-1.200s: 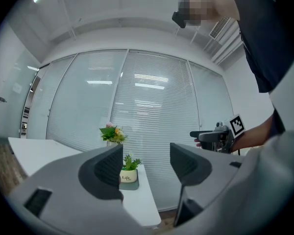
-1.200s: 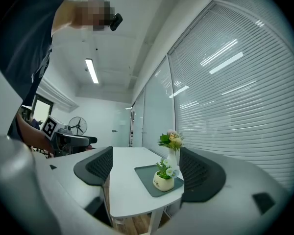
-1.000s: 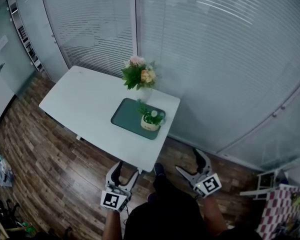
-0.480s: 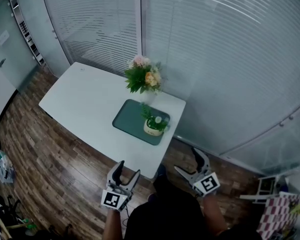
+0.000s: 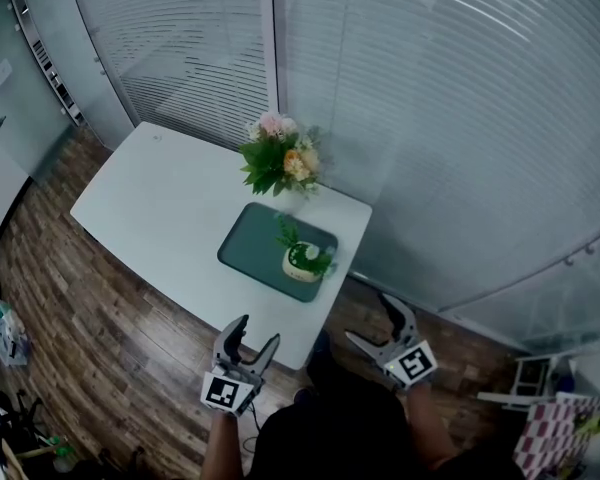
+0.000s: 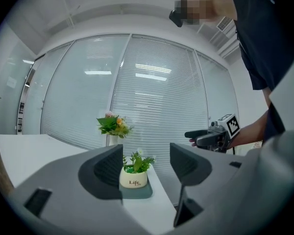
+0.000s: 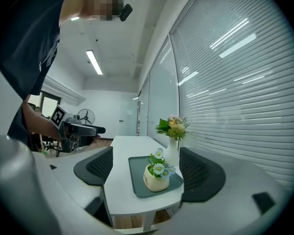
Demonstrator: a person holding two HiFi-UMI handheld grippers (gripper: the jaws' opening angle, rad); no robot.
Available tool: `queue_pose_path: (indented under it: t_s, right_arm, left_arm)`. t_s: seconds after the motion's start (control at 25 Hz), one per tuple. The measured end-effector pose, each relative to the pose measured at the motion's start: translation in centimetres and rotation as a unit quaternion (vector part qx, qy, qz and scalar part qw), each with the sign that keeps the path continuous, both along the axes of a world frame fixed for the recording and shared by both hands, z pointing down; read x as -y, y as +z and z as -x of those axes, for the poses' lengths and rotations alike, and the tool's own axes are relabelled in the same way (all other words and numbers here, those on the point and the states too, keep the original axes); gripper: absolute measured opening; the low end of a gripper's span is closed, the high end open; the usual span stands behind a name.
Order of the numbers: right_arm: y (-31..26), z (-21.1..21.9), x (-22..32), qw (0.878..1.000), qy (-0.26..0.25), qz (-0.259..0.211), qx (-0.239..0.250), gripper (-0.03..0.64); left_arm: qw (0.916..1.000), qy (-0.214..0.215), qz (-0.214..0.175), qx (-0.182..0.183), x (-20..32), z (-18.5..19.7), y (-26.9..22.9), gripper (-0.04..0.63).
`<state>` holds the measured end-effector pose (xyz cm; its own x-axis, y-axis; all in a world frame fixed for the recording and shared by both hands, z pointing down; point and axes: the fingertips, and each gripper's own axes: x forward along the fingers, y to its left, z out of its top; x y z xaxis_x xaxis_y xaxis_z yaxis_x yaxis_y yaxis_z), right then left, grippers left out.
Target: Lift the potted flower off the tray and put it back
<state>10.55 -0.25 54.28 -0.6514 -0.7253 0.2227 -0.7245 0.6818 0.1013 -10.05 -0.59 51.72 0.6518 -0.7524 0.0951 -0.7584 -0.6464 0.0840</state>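
Tongs (image 5: 257,330) (image 5: 367,318) well short of potted flower (image 5: 305,258)

Head view looks steeply down; both gripper views, low, share the potted flower (image 5: 305,258).

the left tongs (image 5: 258,330) and right tongs (image 5: 368,318) look alike: pale grey shells with two curved prongs in grey and black. each carries a white cube (image 5: 227,394) printed with a black square marker. their inner pads (image 7: 100,165) are dark, with a fine mesh texture. the person wears a dark short-sleeved top (image 5: 325,433).
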Motion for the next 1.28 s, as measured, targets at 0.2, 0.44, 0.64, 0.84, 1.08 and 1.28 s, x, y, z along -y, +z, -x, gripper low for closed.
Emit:
queue_pose_path:
  t_s: [0.2, 0.44, 0.64, 0.84, 1.08, 1.28]
  right_arm:
    - [1.7, -0.5, 1.7, 0.999, -0.003, 0.029, -0.015, 0.387]
    - [3.1, -0.6, 3.6, 0.998, -0.008, 0.054, -0.022, 0.387]
    - [4.7, -0.9, 5.1, 0.997, -0.015, 0.067, -0.022, 0.387]
    - [6.0, -0.2, 6.6, 0.997, -0.031, 0.073, -0.022, 0.387]
    - [6.4, 0.5, 8.9, 0.996, -0.042, 0.079, -0.019, 0.387]
    - [8.5, 0.3, 10.3, 0.993, -0.051, 0.102, -0.022, 0.390]
  left_arm:
    - [0.9999, -0.001, 0.007, 0.015, 1.9, -0.7, 0.7, 0.279]
    - [0.9997, 0.005, 0.025, 0.007, 4.1, -1.4, 2.2, 0.279]
    - [0.9990, 0.006, 0.030, 0.033, 6.0, -1.6, 3.5, 0.279]
    - [0.9973, 0.017, 0.044, 0.056, 7.7, -2.0, 5.6, 0.279]
    - [0.9959, 0.010, 0.064, 0.063, 9.8, -1.7, 7.4, 0.279]
    - [0.9939, 0.015, 0.063, 0.089, 11.4, -1.5, 9.6, 0.279]
